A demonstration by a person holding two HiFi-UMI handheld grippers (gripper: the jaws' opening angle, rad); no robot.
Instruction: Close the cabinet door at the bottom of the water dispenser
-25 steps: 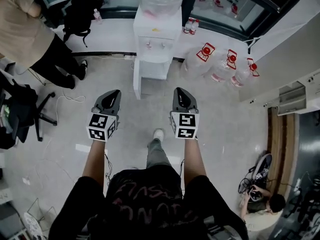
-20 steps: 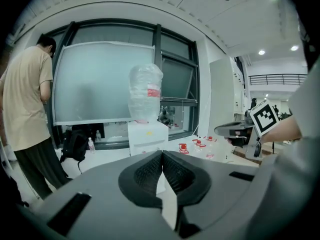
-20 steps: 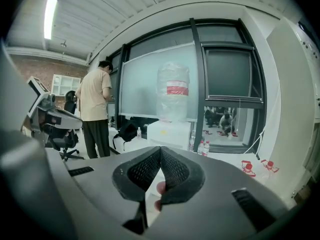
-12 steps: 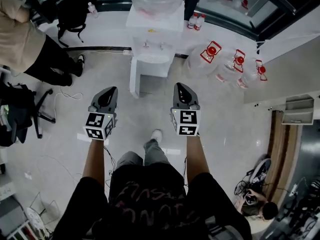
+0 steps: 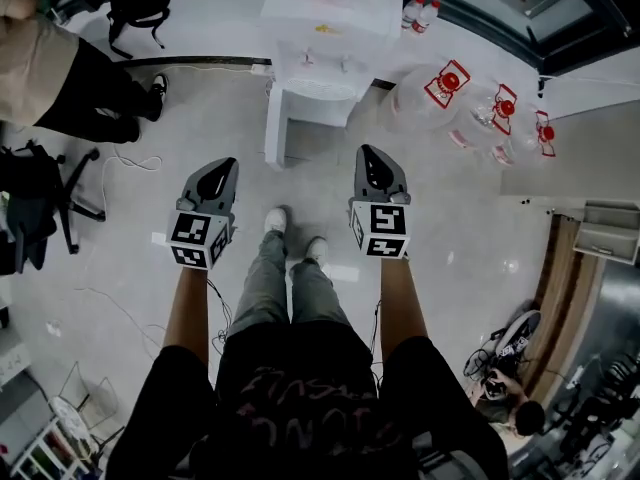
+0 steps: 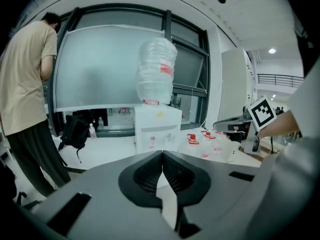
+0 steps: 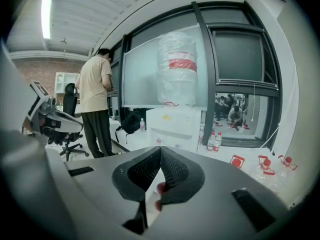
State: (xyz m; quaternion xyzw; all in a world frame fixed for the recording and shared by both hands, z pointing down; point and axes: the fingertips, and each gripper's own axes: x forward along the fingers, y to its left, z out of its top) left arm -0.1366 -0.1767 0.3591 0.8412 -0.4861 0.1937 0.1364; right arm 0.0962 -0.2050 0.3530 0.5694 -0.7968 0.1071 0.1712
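Observation:
The white water dispenser (image 5: 325, 43) stands ahead at the wall, with a clear bottle (image 6: 156, 69) on top. Its bottom cabinet door (image 5: 272, 128) stands open, swung out toward me on the left side. My left gripper (image 5: 224, 168) and right gripper (image 5: 371, 156) are held side by side over the floor, short of the dispenser and touching nothing. Both are shut and empty. In the left gripper view the dispenser (image 6: 157, 129) rises just above the closed jaws. It shows the same way in the right gripper view, the dispenser (image 7: 175, 124) behind the tips.
A person in a beige shirt (image 5: 45, 63) stands at the left beside an office chair (image 5: 40, 208) and a black backpack (image 5: 140, 8). Water jugs with red caps (image 5: 450, 93) lie right of the dispenser. Cables run over the floor. Another person (image 5: 510, 398) sits at the lower right.
I have stepped toward the dispenser, and both feet now show. Both grippers came down and forward together and stayed shut.

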